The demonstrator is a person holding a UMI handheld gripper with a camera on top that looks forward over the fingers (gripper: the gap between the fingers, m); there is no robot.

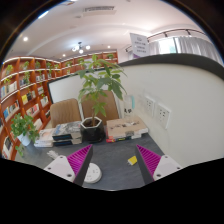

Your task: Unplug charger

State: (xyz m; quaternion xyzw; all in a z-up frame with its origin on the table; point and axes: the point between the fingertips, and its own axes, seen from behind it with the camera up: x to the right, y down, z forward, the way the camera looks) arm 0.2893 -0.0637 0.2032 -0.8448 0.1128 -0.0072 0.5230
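My gripper (113, 166) is open and empty over a grey table (112, 150). Its magenta pads (79, 159) stand wide apart. A white wall panel (185, 105) rises to the right, beyond the fingers. It bears white sockets (160, 113), and I cannot tell whether a charger sits in one. A round white object (92, 173) lies on the table just inside the left finger. A small yellow thing (132, 159) lies near the right finger.
A potted plant (97, 95) stands at the table's far side in a dark pot. White boxes (126, 128) lie to its right and papers (58, 137) to its left. A smaller plant (24, 128) and bookshelves (22, 90) are at the left.
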